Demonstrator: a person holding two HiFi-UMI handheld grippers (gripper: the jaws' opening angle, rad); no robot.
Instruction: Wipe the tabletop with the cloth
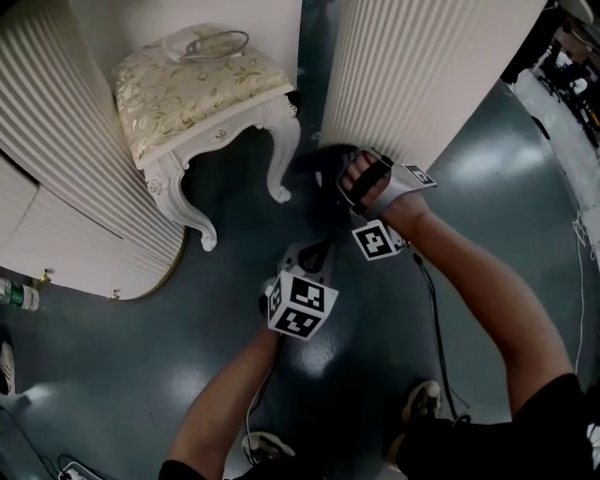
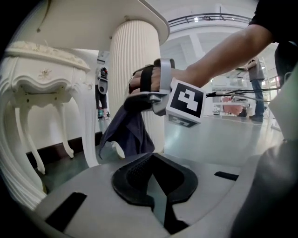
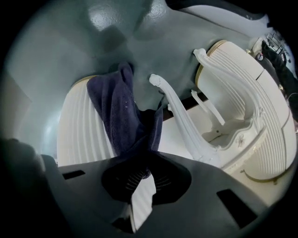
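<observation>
A dark blue cloth [image 1: 314, 183] hangs bunched from my right gripper [image 1: 339, 185], which is shut on its top edge beside a white ribbed column [image 1: 422, 75]. In the right gripper view the cloth [image 3: 125, 116] drapes down from the jaws of the right gripper [image 3: 139, 169] against the column [image 3: 81, 121]. The left gripper view shows the right gripper [image 2: 146, 97] and the hanging cloth [image 2: 130, 132] ahead, under a white tabletop edge [image 2: 139, 14]. My left gripper [image 1: 305, 258] is held lower and nearer, shut on nothing [image 2: 150, 158].
A white carved stool [image 1: 202, 80] with a cream floral cushion stands left of the cloth. Another ribbed white unit [image 1: 66, 159] curves along the left. A bottle [image 1: 19, 295] is at the left edge. A cable [image 1: 436, 309] trails over the dark floor near a shoe [image 1: 427, 398].
</observation>
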